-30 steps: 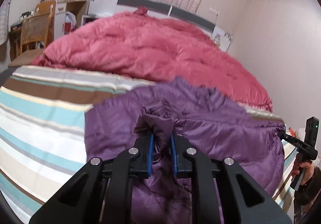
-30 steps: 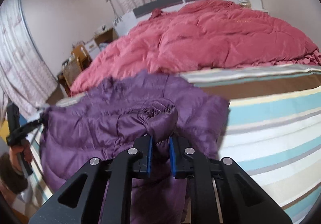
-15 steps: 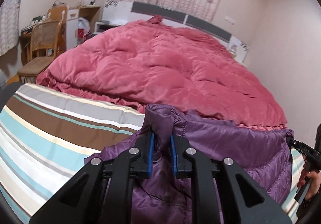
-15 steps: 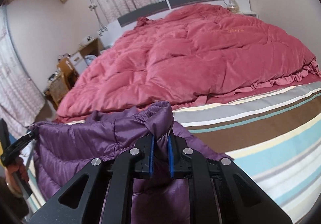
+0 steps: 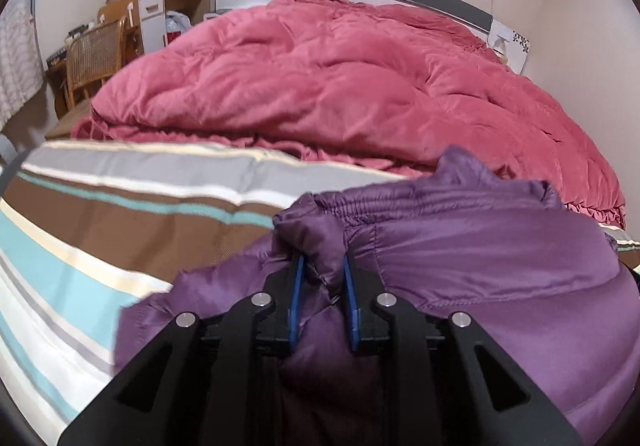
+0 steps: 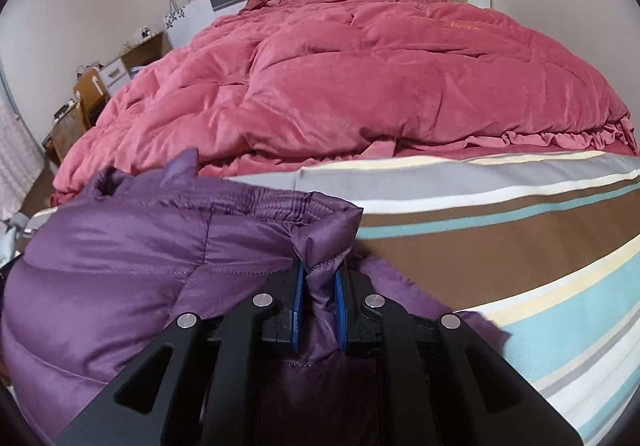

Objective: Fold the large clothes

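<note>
Nearest, the left gripper [image 5: 321,278] and right gripper [image 6: 319,280] each clamp a hem corner of the purple jacket [image 5: 480,266], doubled over on the striped sheet [image 5: 120,214] (one fold apparently underway, flattening and further folds left); beyond, the red duvet [image 6: 360,78].

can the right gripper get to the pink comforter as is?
Probably not yet. The right gripper has its jaws shut on the purple jacket, so it isn't free. The pink comforter lies beyond it across the striped sheet, otherwise unobstructed.
</note>
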Demonstrator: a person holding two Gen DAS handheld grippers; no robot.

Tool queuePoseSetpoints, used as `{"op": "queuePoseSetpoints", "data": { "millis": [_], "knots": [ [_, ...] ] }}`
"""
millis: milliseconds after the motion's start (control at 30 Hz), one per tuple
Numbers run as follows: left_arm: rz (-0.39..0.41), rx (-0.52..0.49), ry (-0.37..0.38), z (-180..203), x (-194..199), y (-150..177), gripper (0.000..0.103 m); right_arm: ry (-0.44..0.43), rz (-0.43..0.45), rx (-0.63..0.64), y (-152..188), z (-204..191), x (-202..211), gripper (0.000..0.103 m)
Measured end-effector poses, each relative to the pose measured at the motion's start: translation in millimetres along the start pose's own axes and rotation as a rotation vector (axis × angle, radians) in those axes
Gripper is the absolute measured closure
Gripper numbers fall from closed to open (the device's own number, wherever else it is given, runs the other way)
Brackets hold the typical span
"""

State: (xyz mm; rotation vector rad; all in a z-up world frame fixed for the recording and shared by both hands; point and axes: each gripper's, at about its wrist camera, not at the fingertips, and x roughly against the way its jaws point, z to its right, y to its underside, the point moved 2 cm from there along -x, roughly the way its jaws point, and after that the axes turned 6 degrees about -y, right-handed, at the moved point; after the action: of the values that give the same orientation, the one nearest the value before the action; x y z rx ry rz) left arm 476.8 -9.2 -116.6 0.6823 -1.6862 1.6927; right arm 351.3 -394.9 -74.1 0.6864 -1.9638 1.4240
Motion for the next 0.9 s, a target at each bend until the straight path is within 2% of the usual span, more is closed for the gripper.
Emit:
{"op": "queuePoseSetpoints", "data": {
  "millis": [267,400,500,567,667,700,733,767,800,833,900],
  "knots": [
    [0.001,0.068,0.059,-8,-11,7,0.080,0.019,0.009,0.005,4,-1,-8,0.090],
    [0.005,0.046,0.029,-5,-9,7,0.079,0.037,0.012,0.019,3,-4,-8,0.090],
    [0.019,0.001,-0.035,1,2,11,0.069,0.048,0.032,0.028,4,-5,-4,0.090],
    [0.034,-0.016,-0.060,2,12,16,0.052,0.060,0.040,0.032,4,-6,-2,0.087],
    [0.045,-0.005,-0.078,-8,27,24,0.037,0.080,0.056,0.048,4,-9,3,0.087],
    [0.043,0.001,-0.083,-11,30,26,0.035,0.083,0.060,0.054,4,-10,4,0.083],
    [0.040,0.008,-0.080,-15,34,28,0.034,0.095,0.066,0.059,4,-11,6,0.074],
    [0.038,0.012,-0.072,-18,37,30,0.033,0.103,0.072,0.058,4,-11,9,0.059],
    [0.036,0.017,-0.066,-22,41,33,0.031,0.109,0.078,0.056,4,-10,12,0.051],
    [0.034,0.019,-0.069,-25,44,35,0.025,0.107,0.088,0.049,5,-9,19,0.039],
    [0.037,0.021,-0.080,-30,53,38,0.015,0.096,0.096,0.035,7,-4,31,0.037]
  ]
}}
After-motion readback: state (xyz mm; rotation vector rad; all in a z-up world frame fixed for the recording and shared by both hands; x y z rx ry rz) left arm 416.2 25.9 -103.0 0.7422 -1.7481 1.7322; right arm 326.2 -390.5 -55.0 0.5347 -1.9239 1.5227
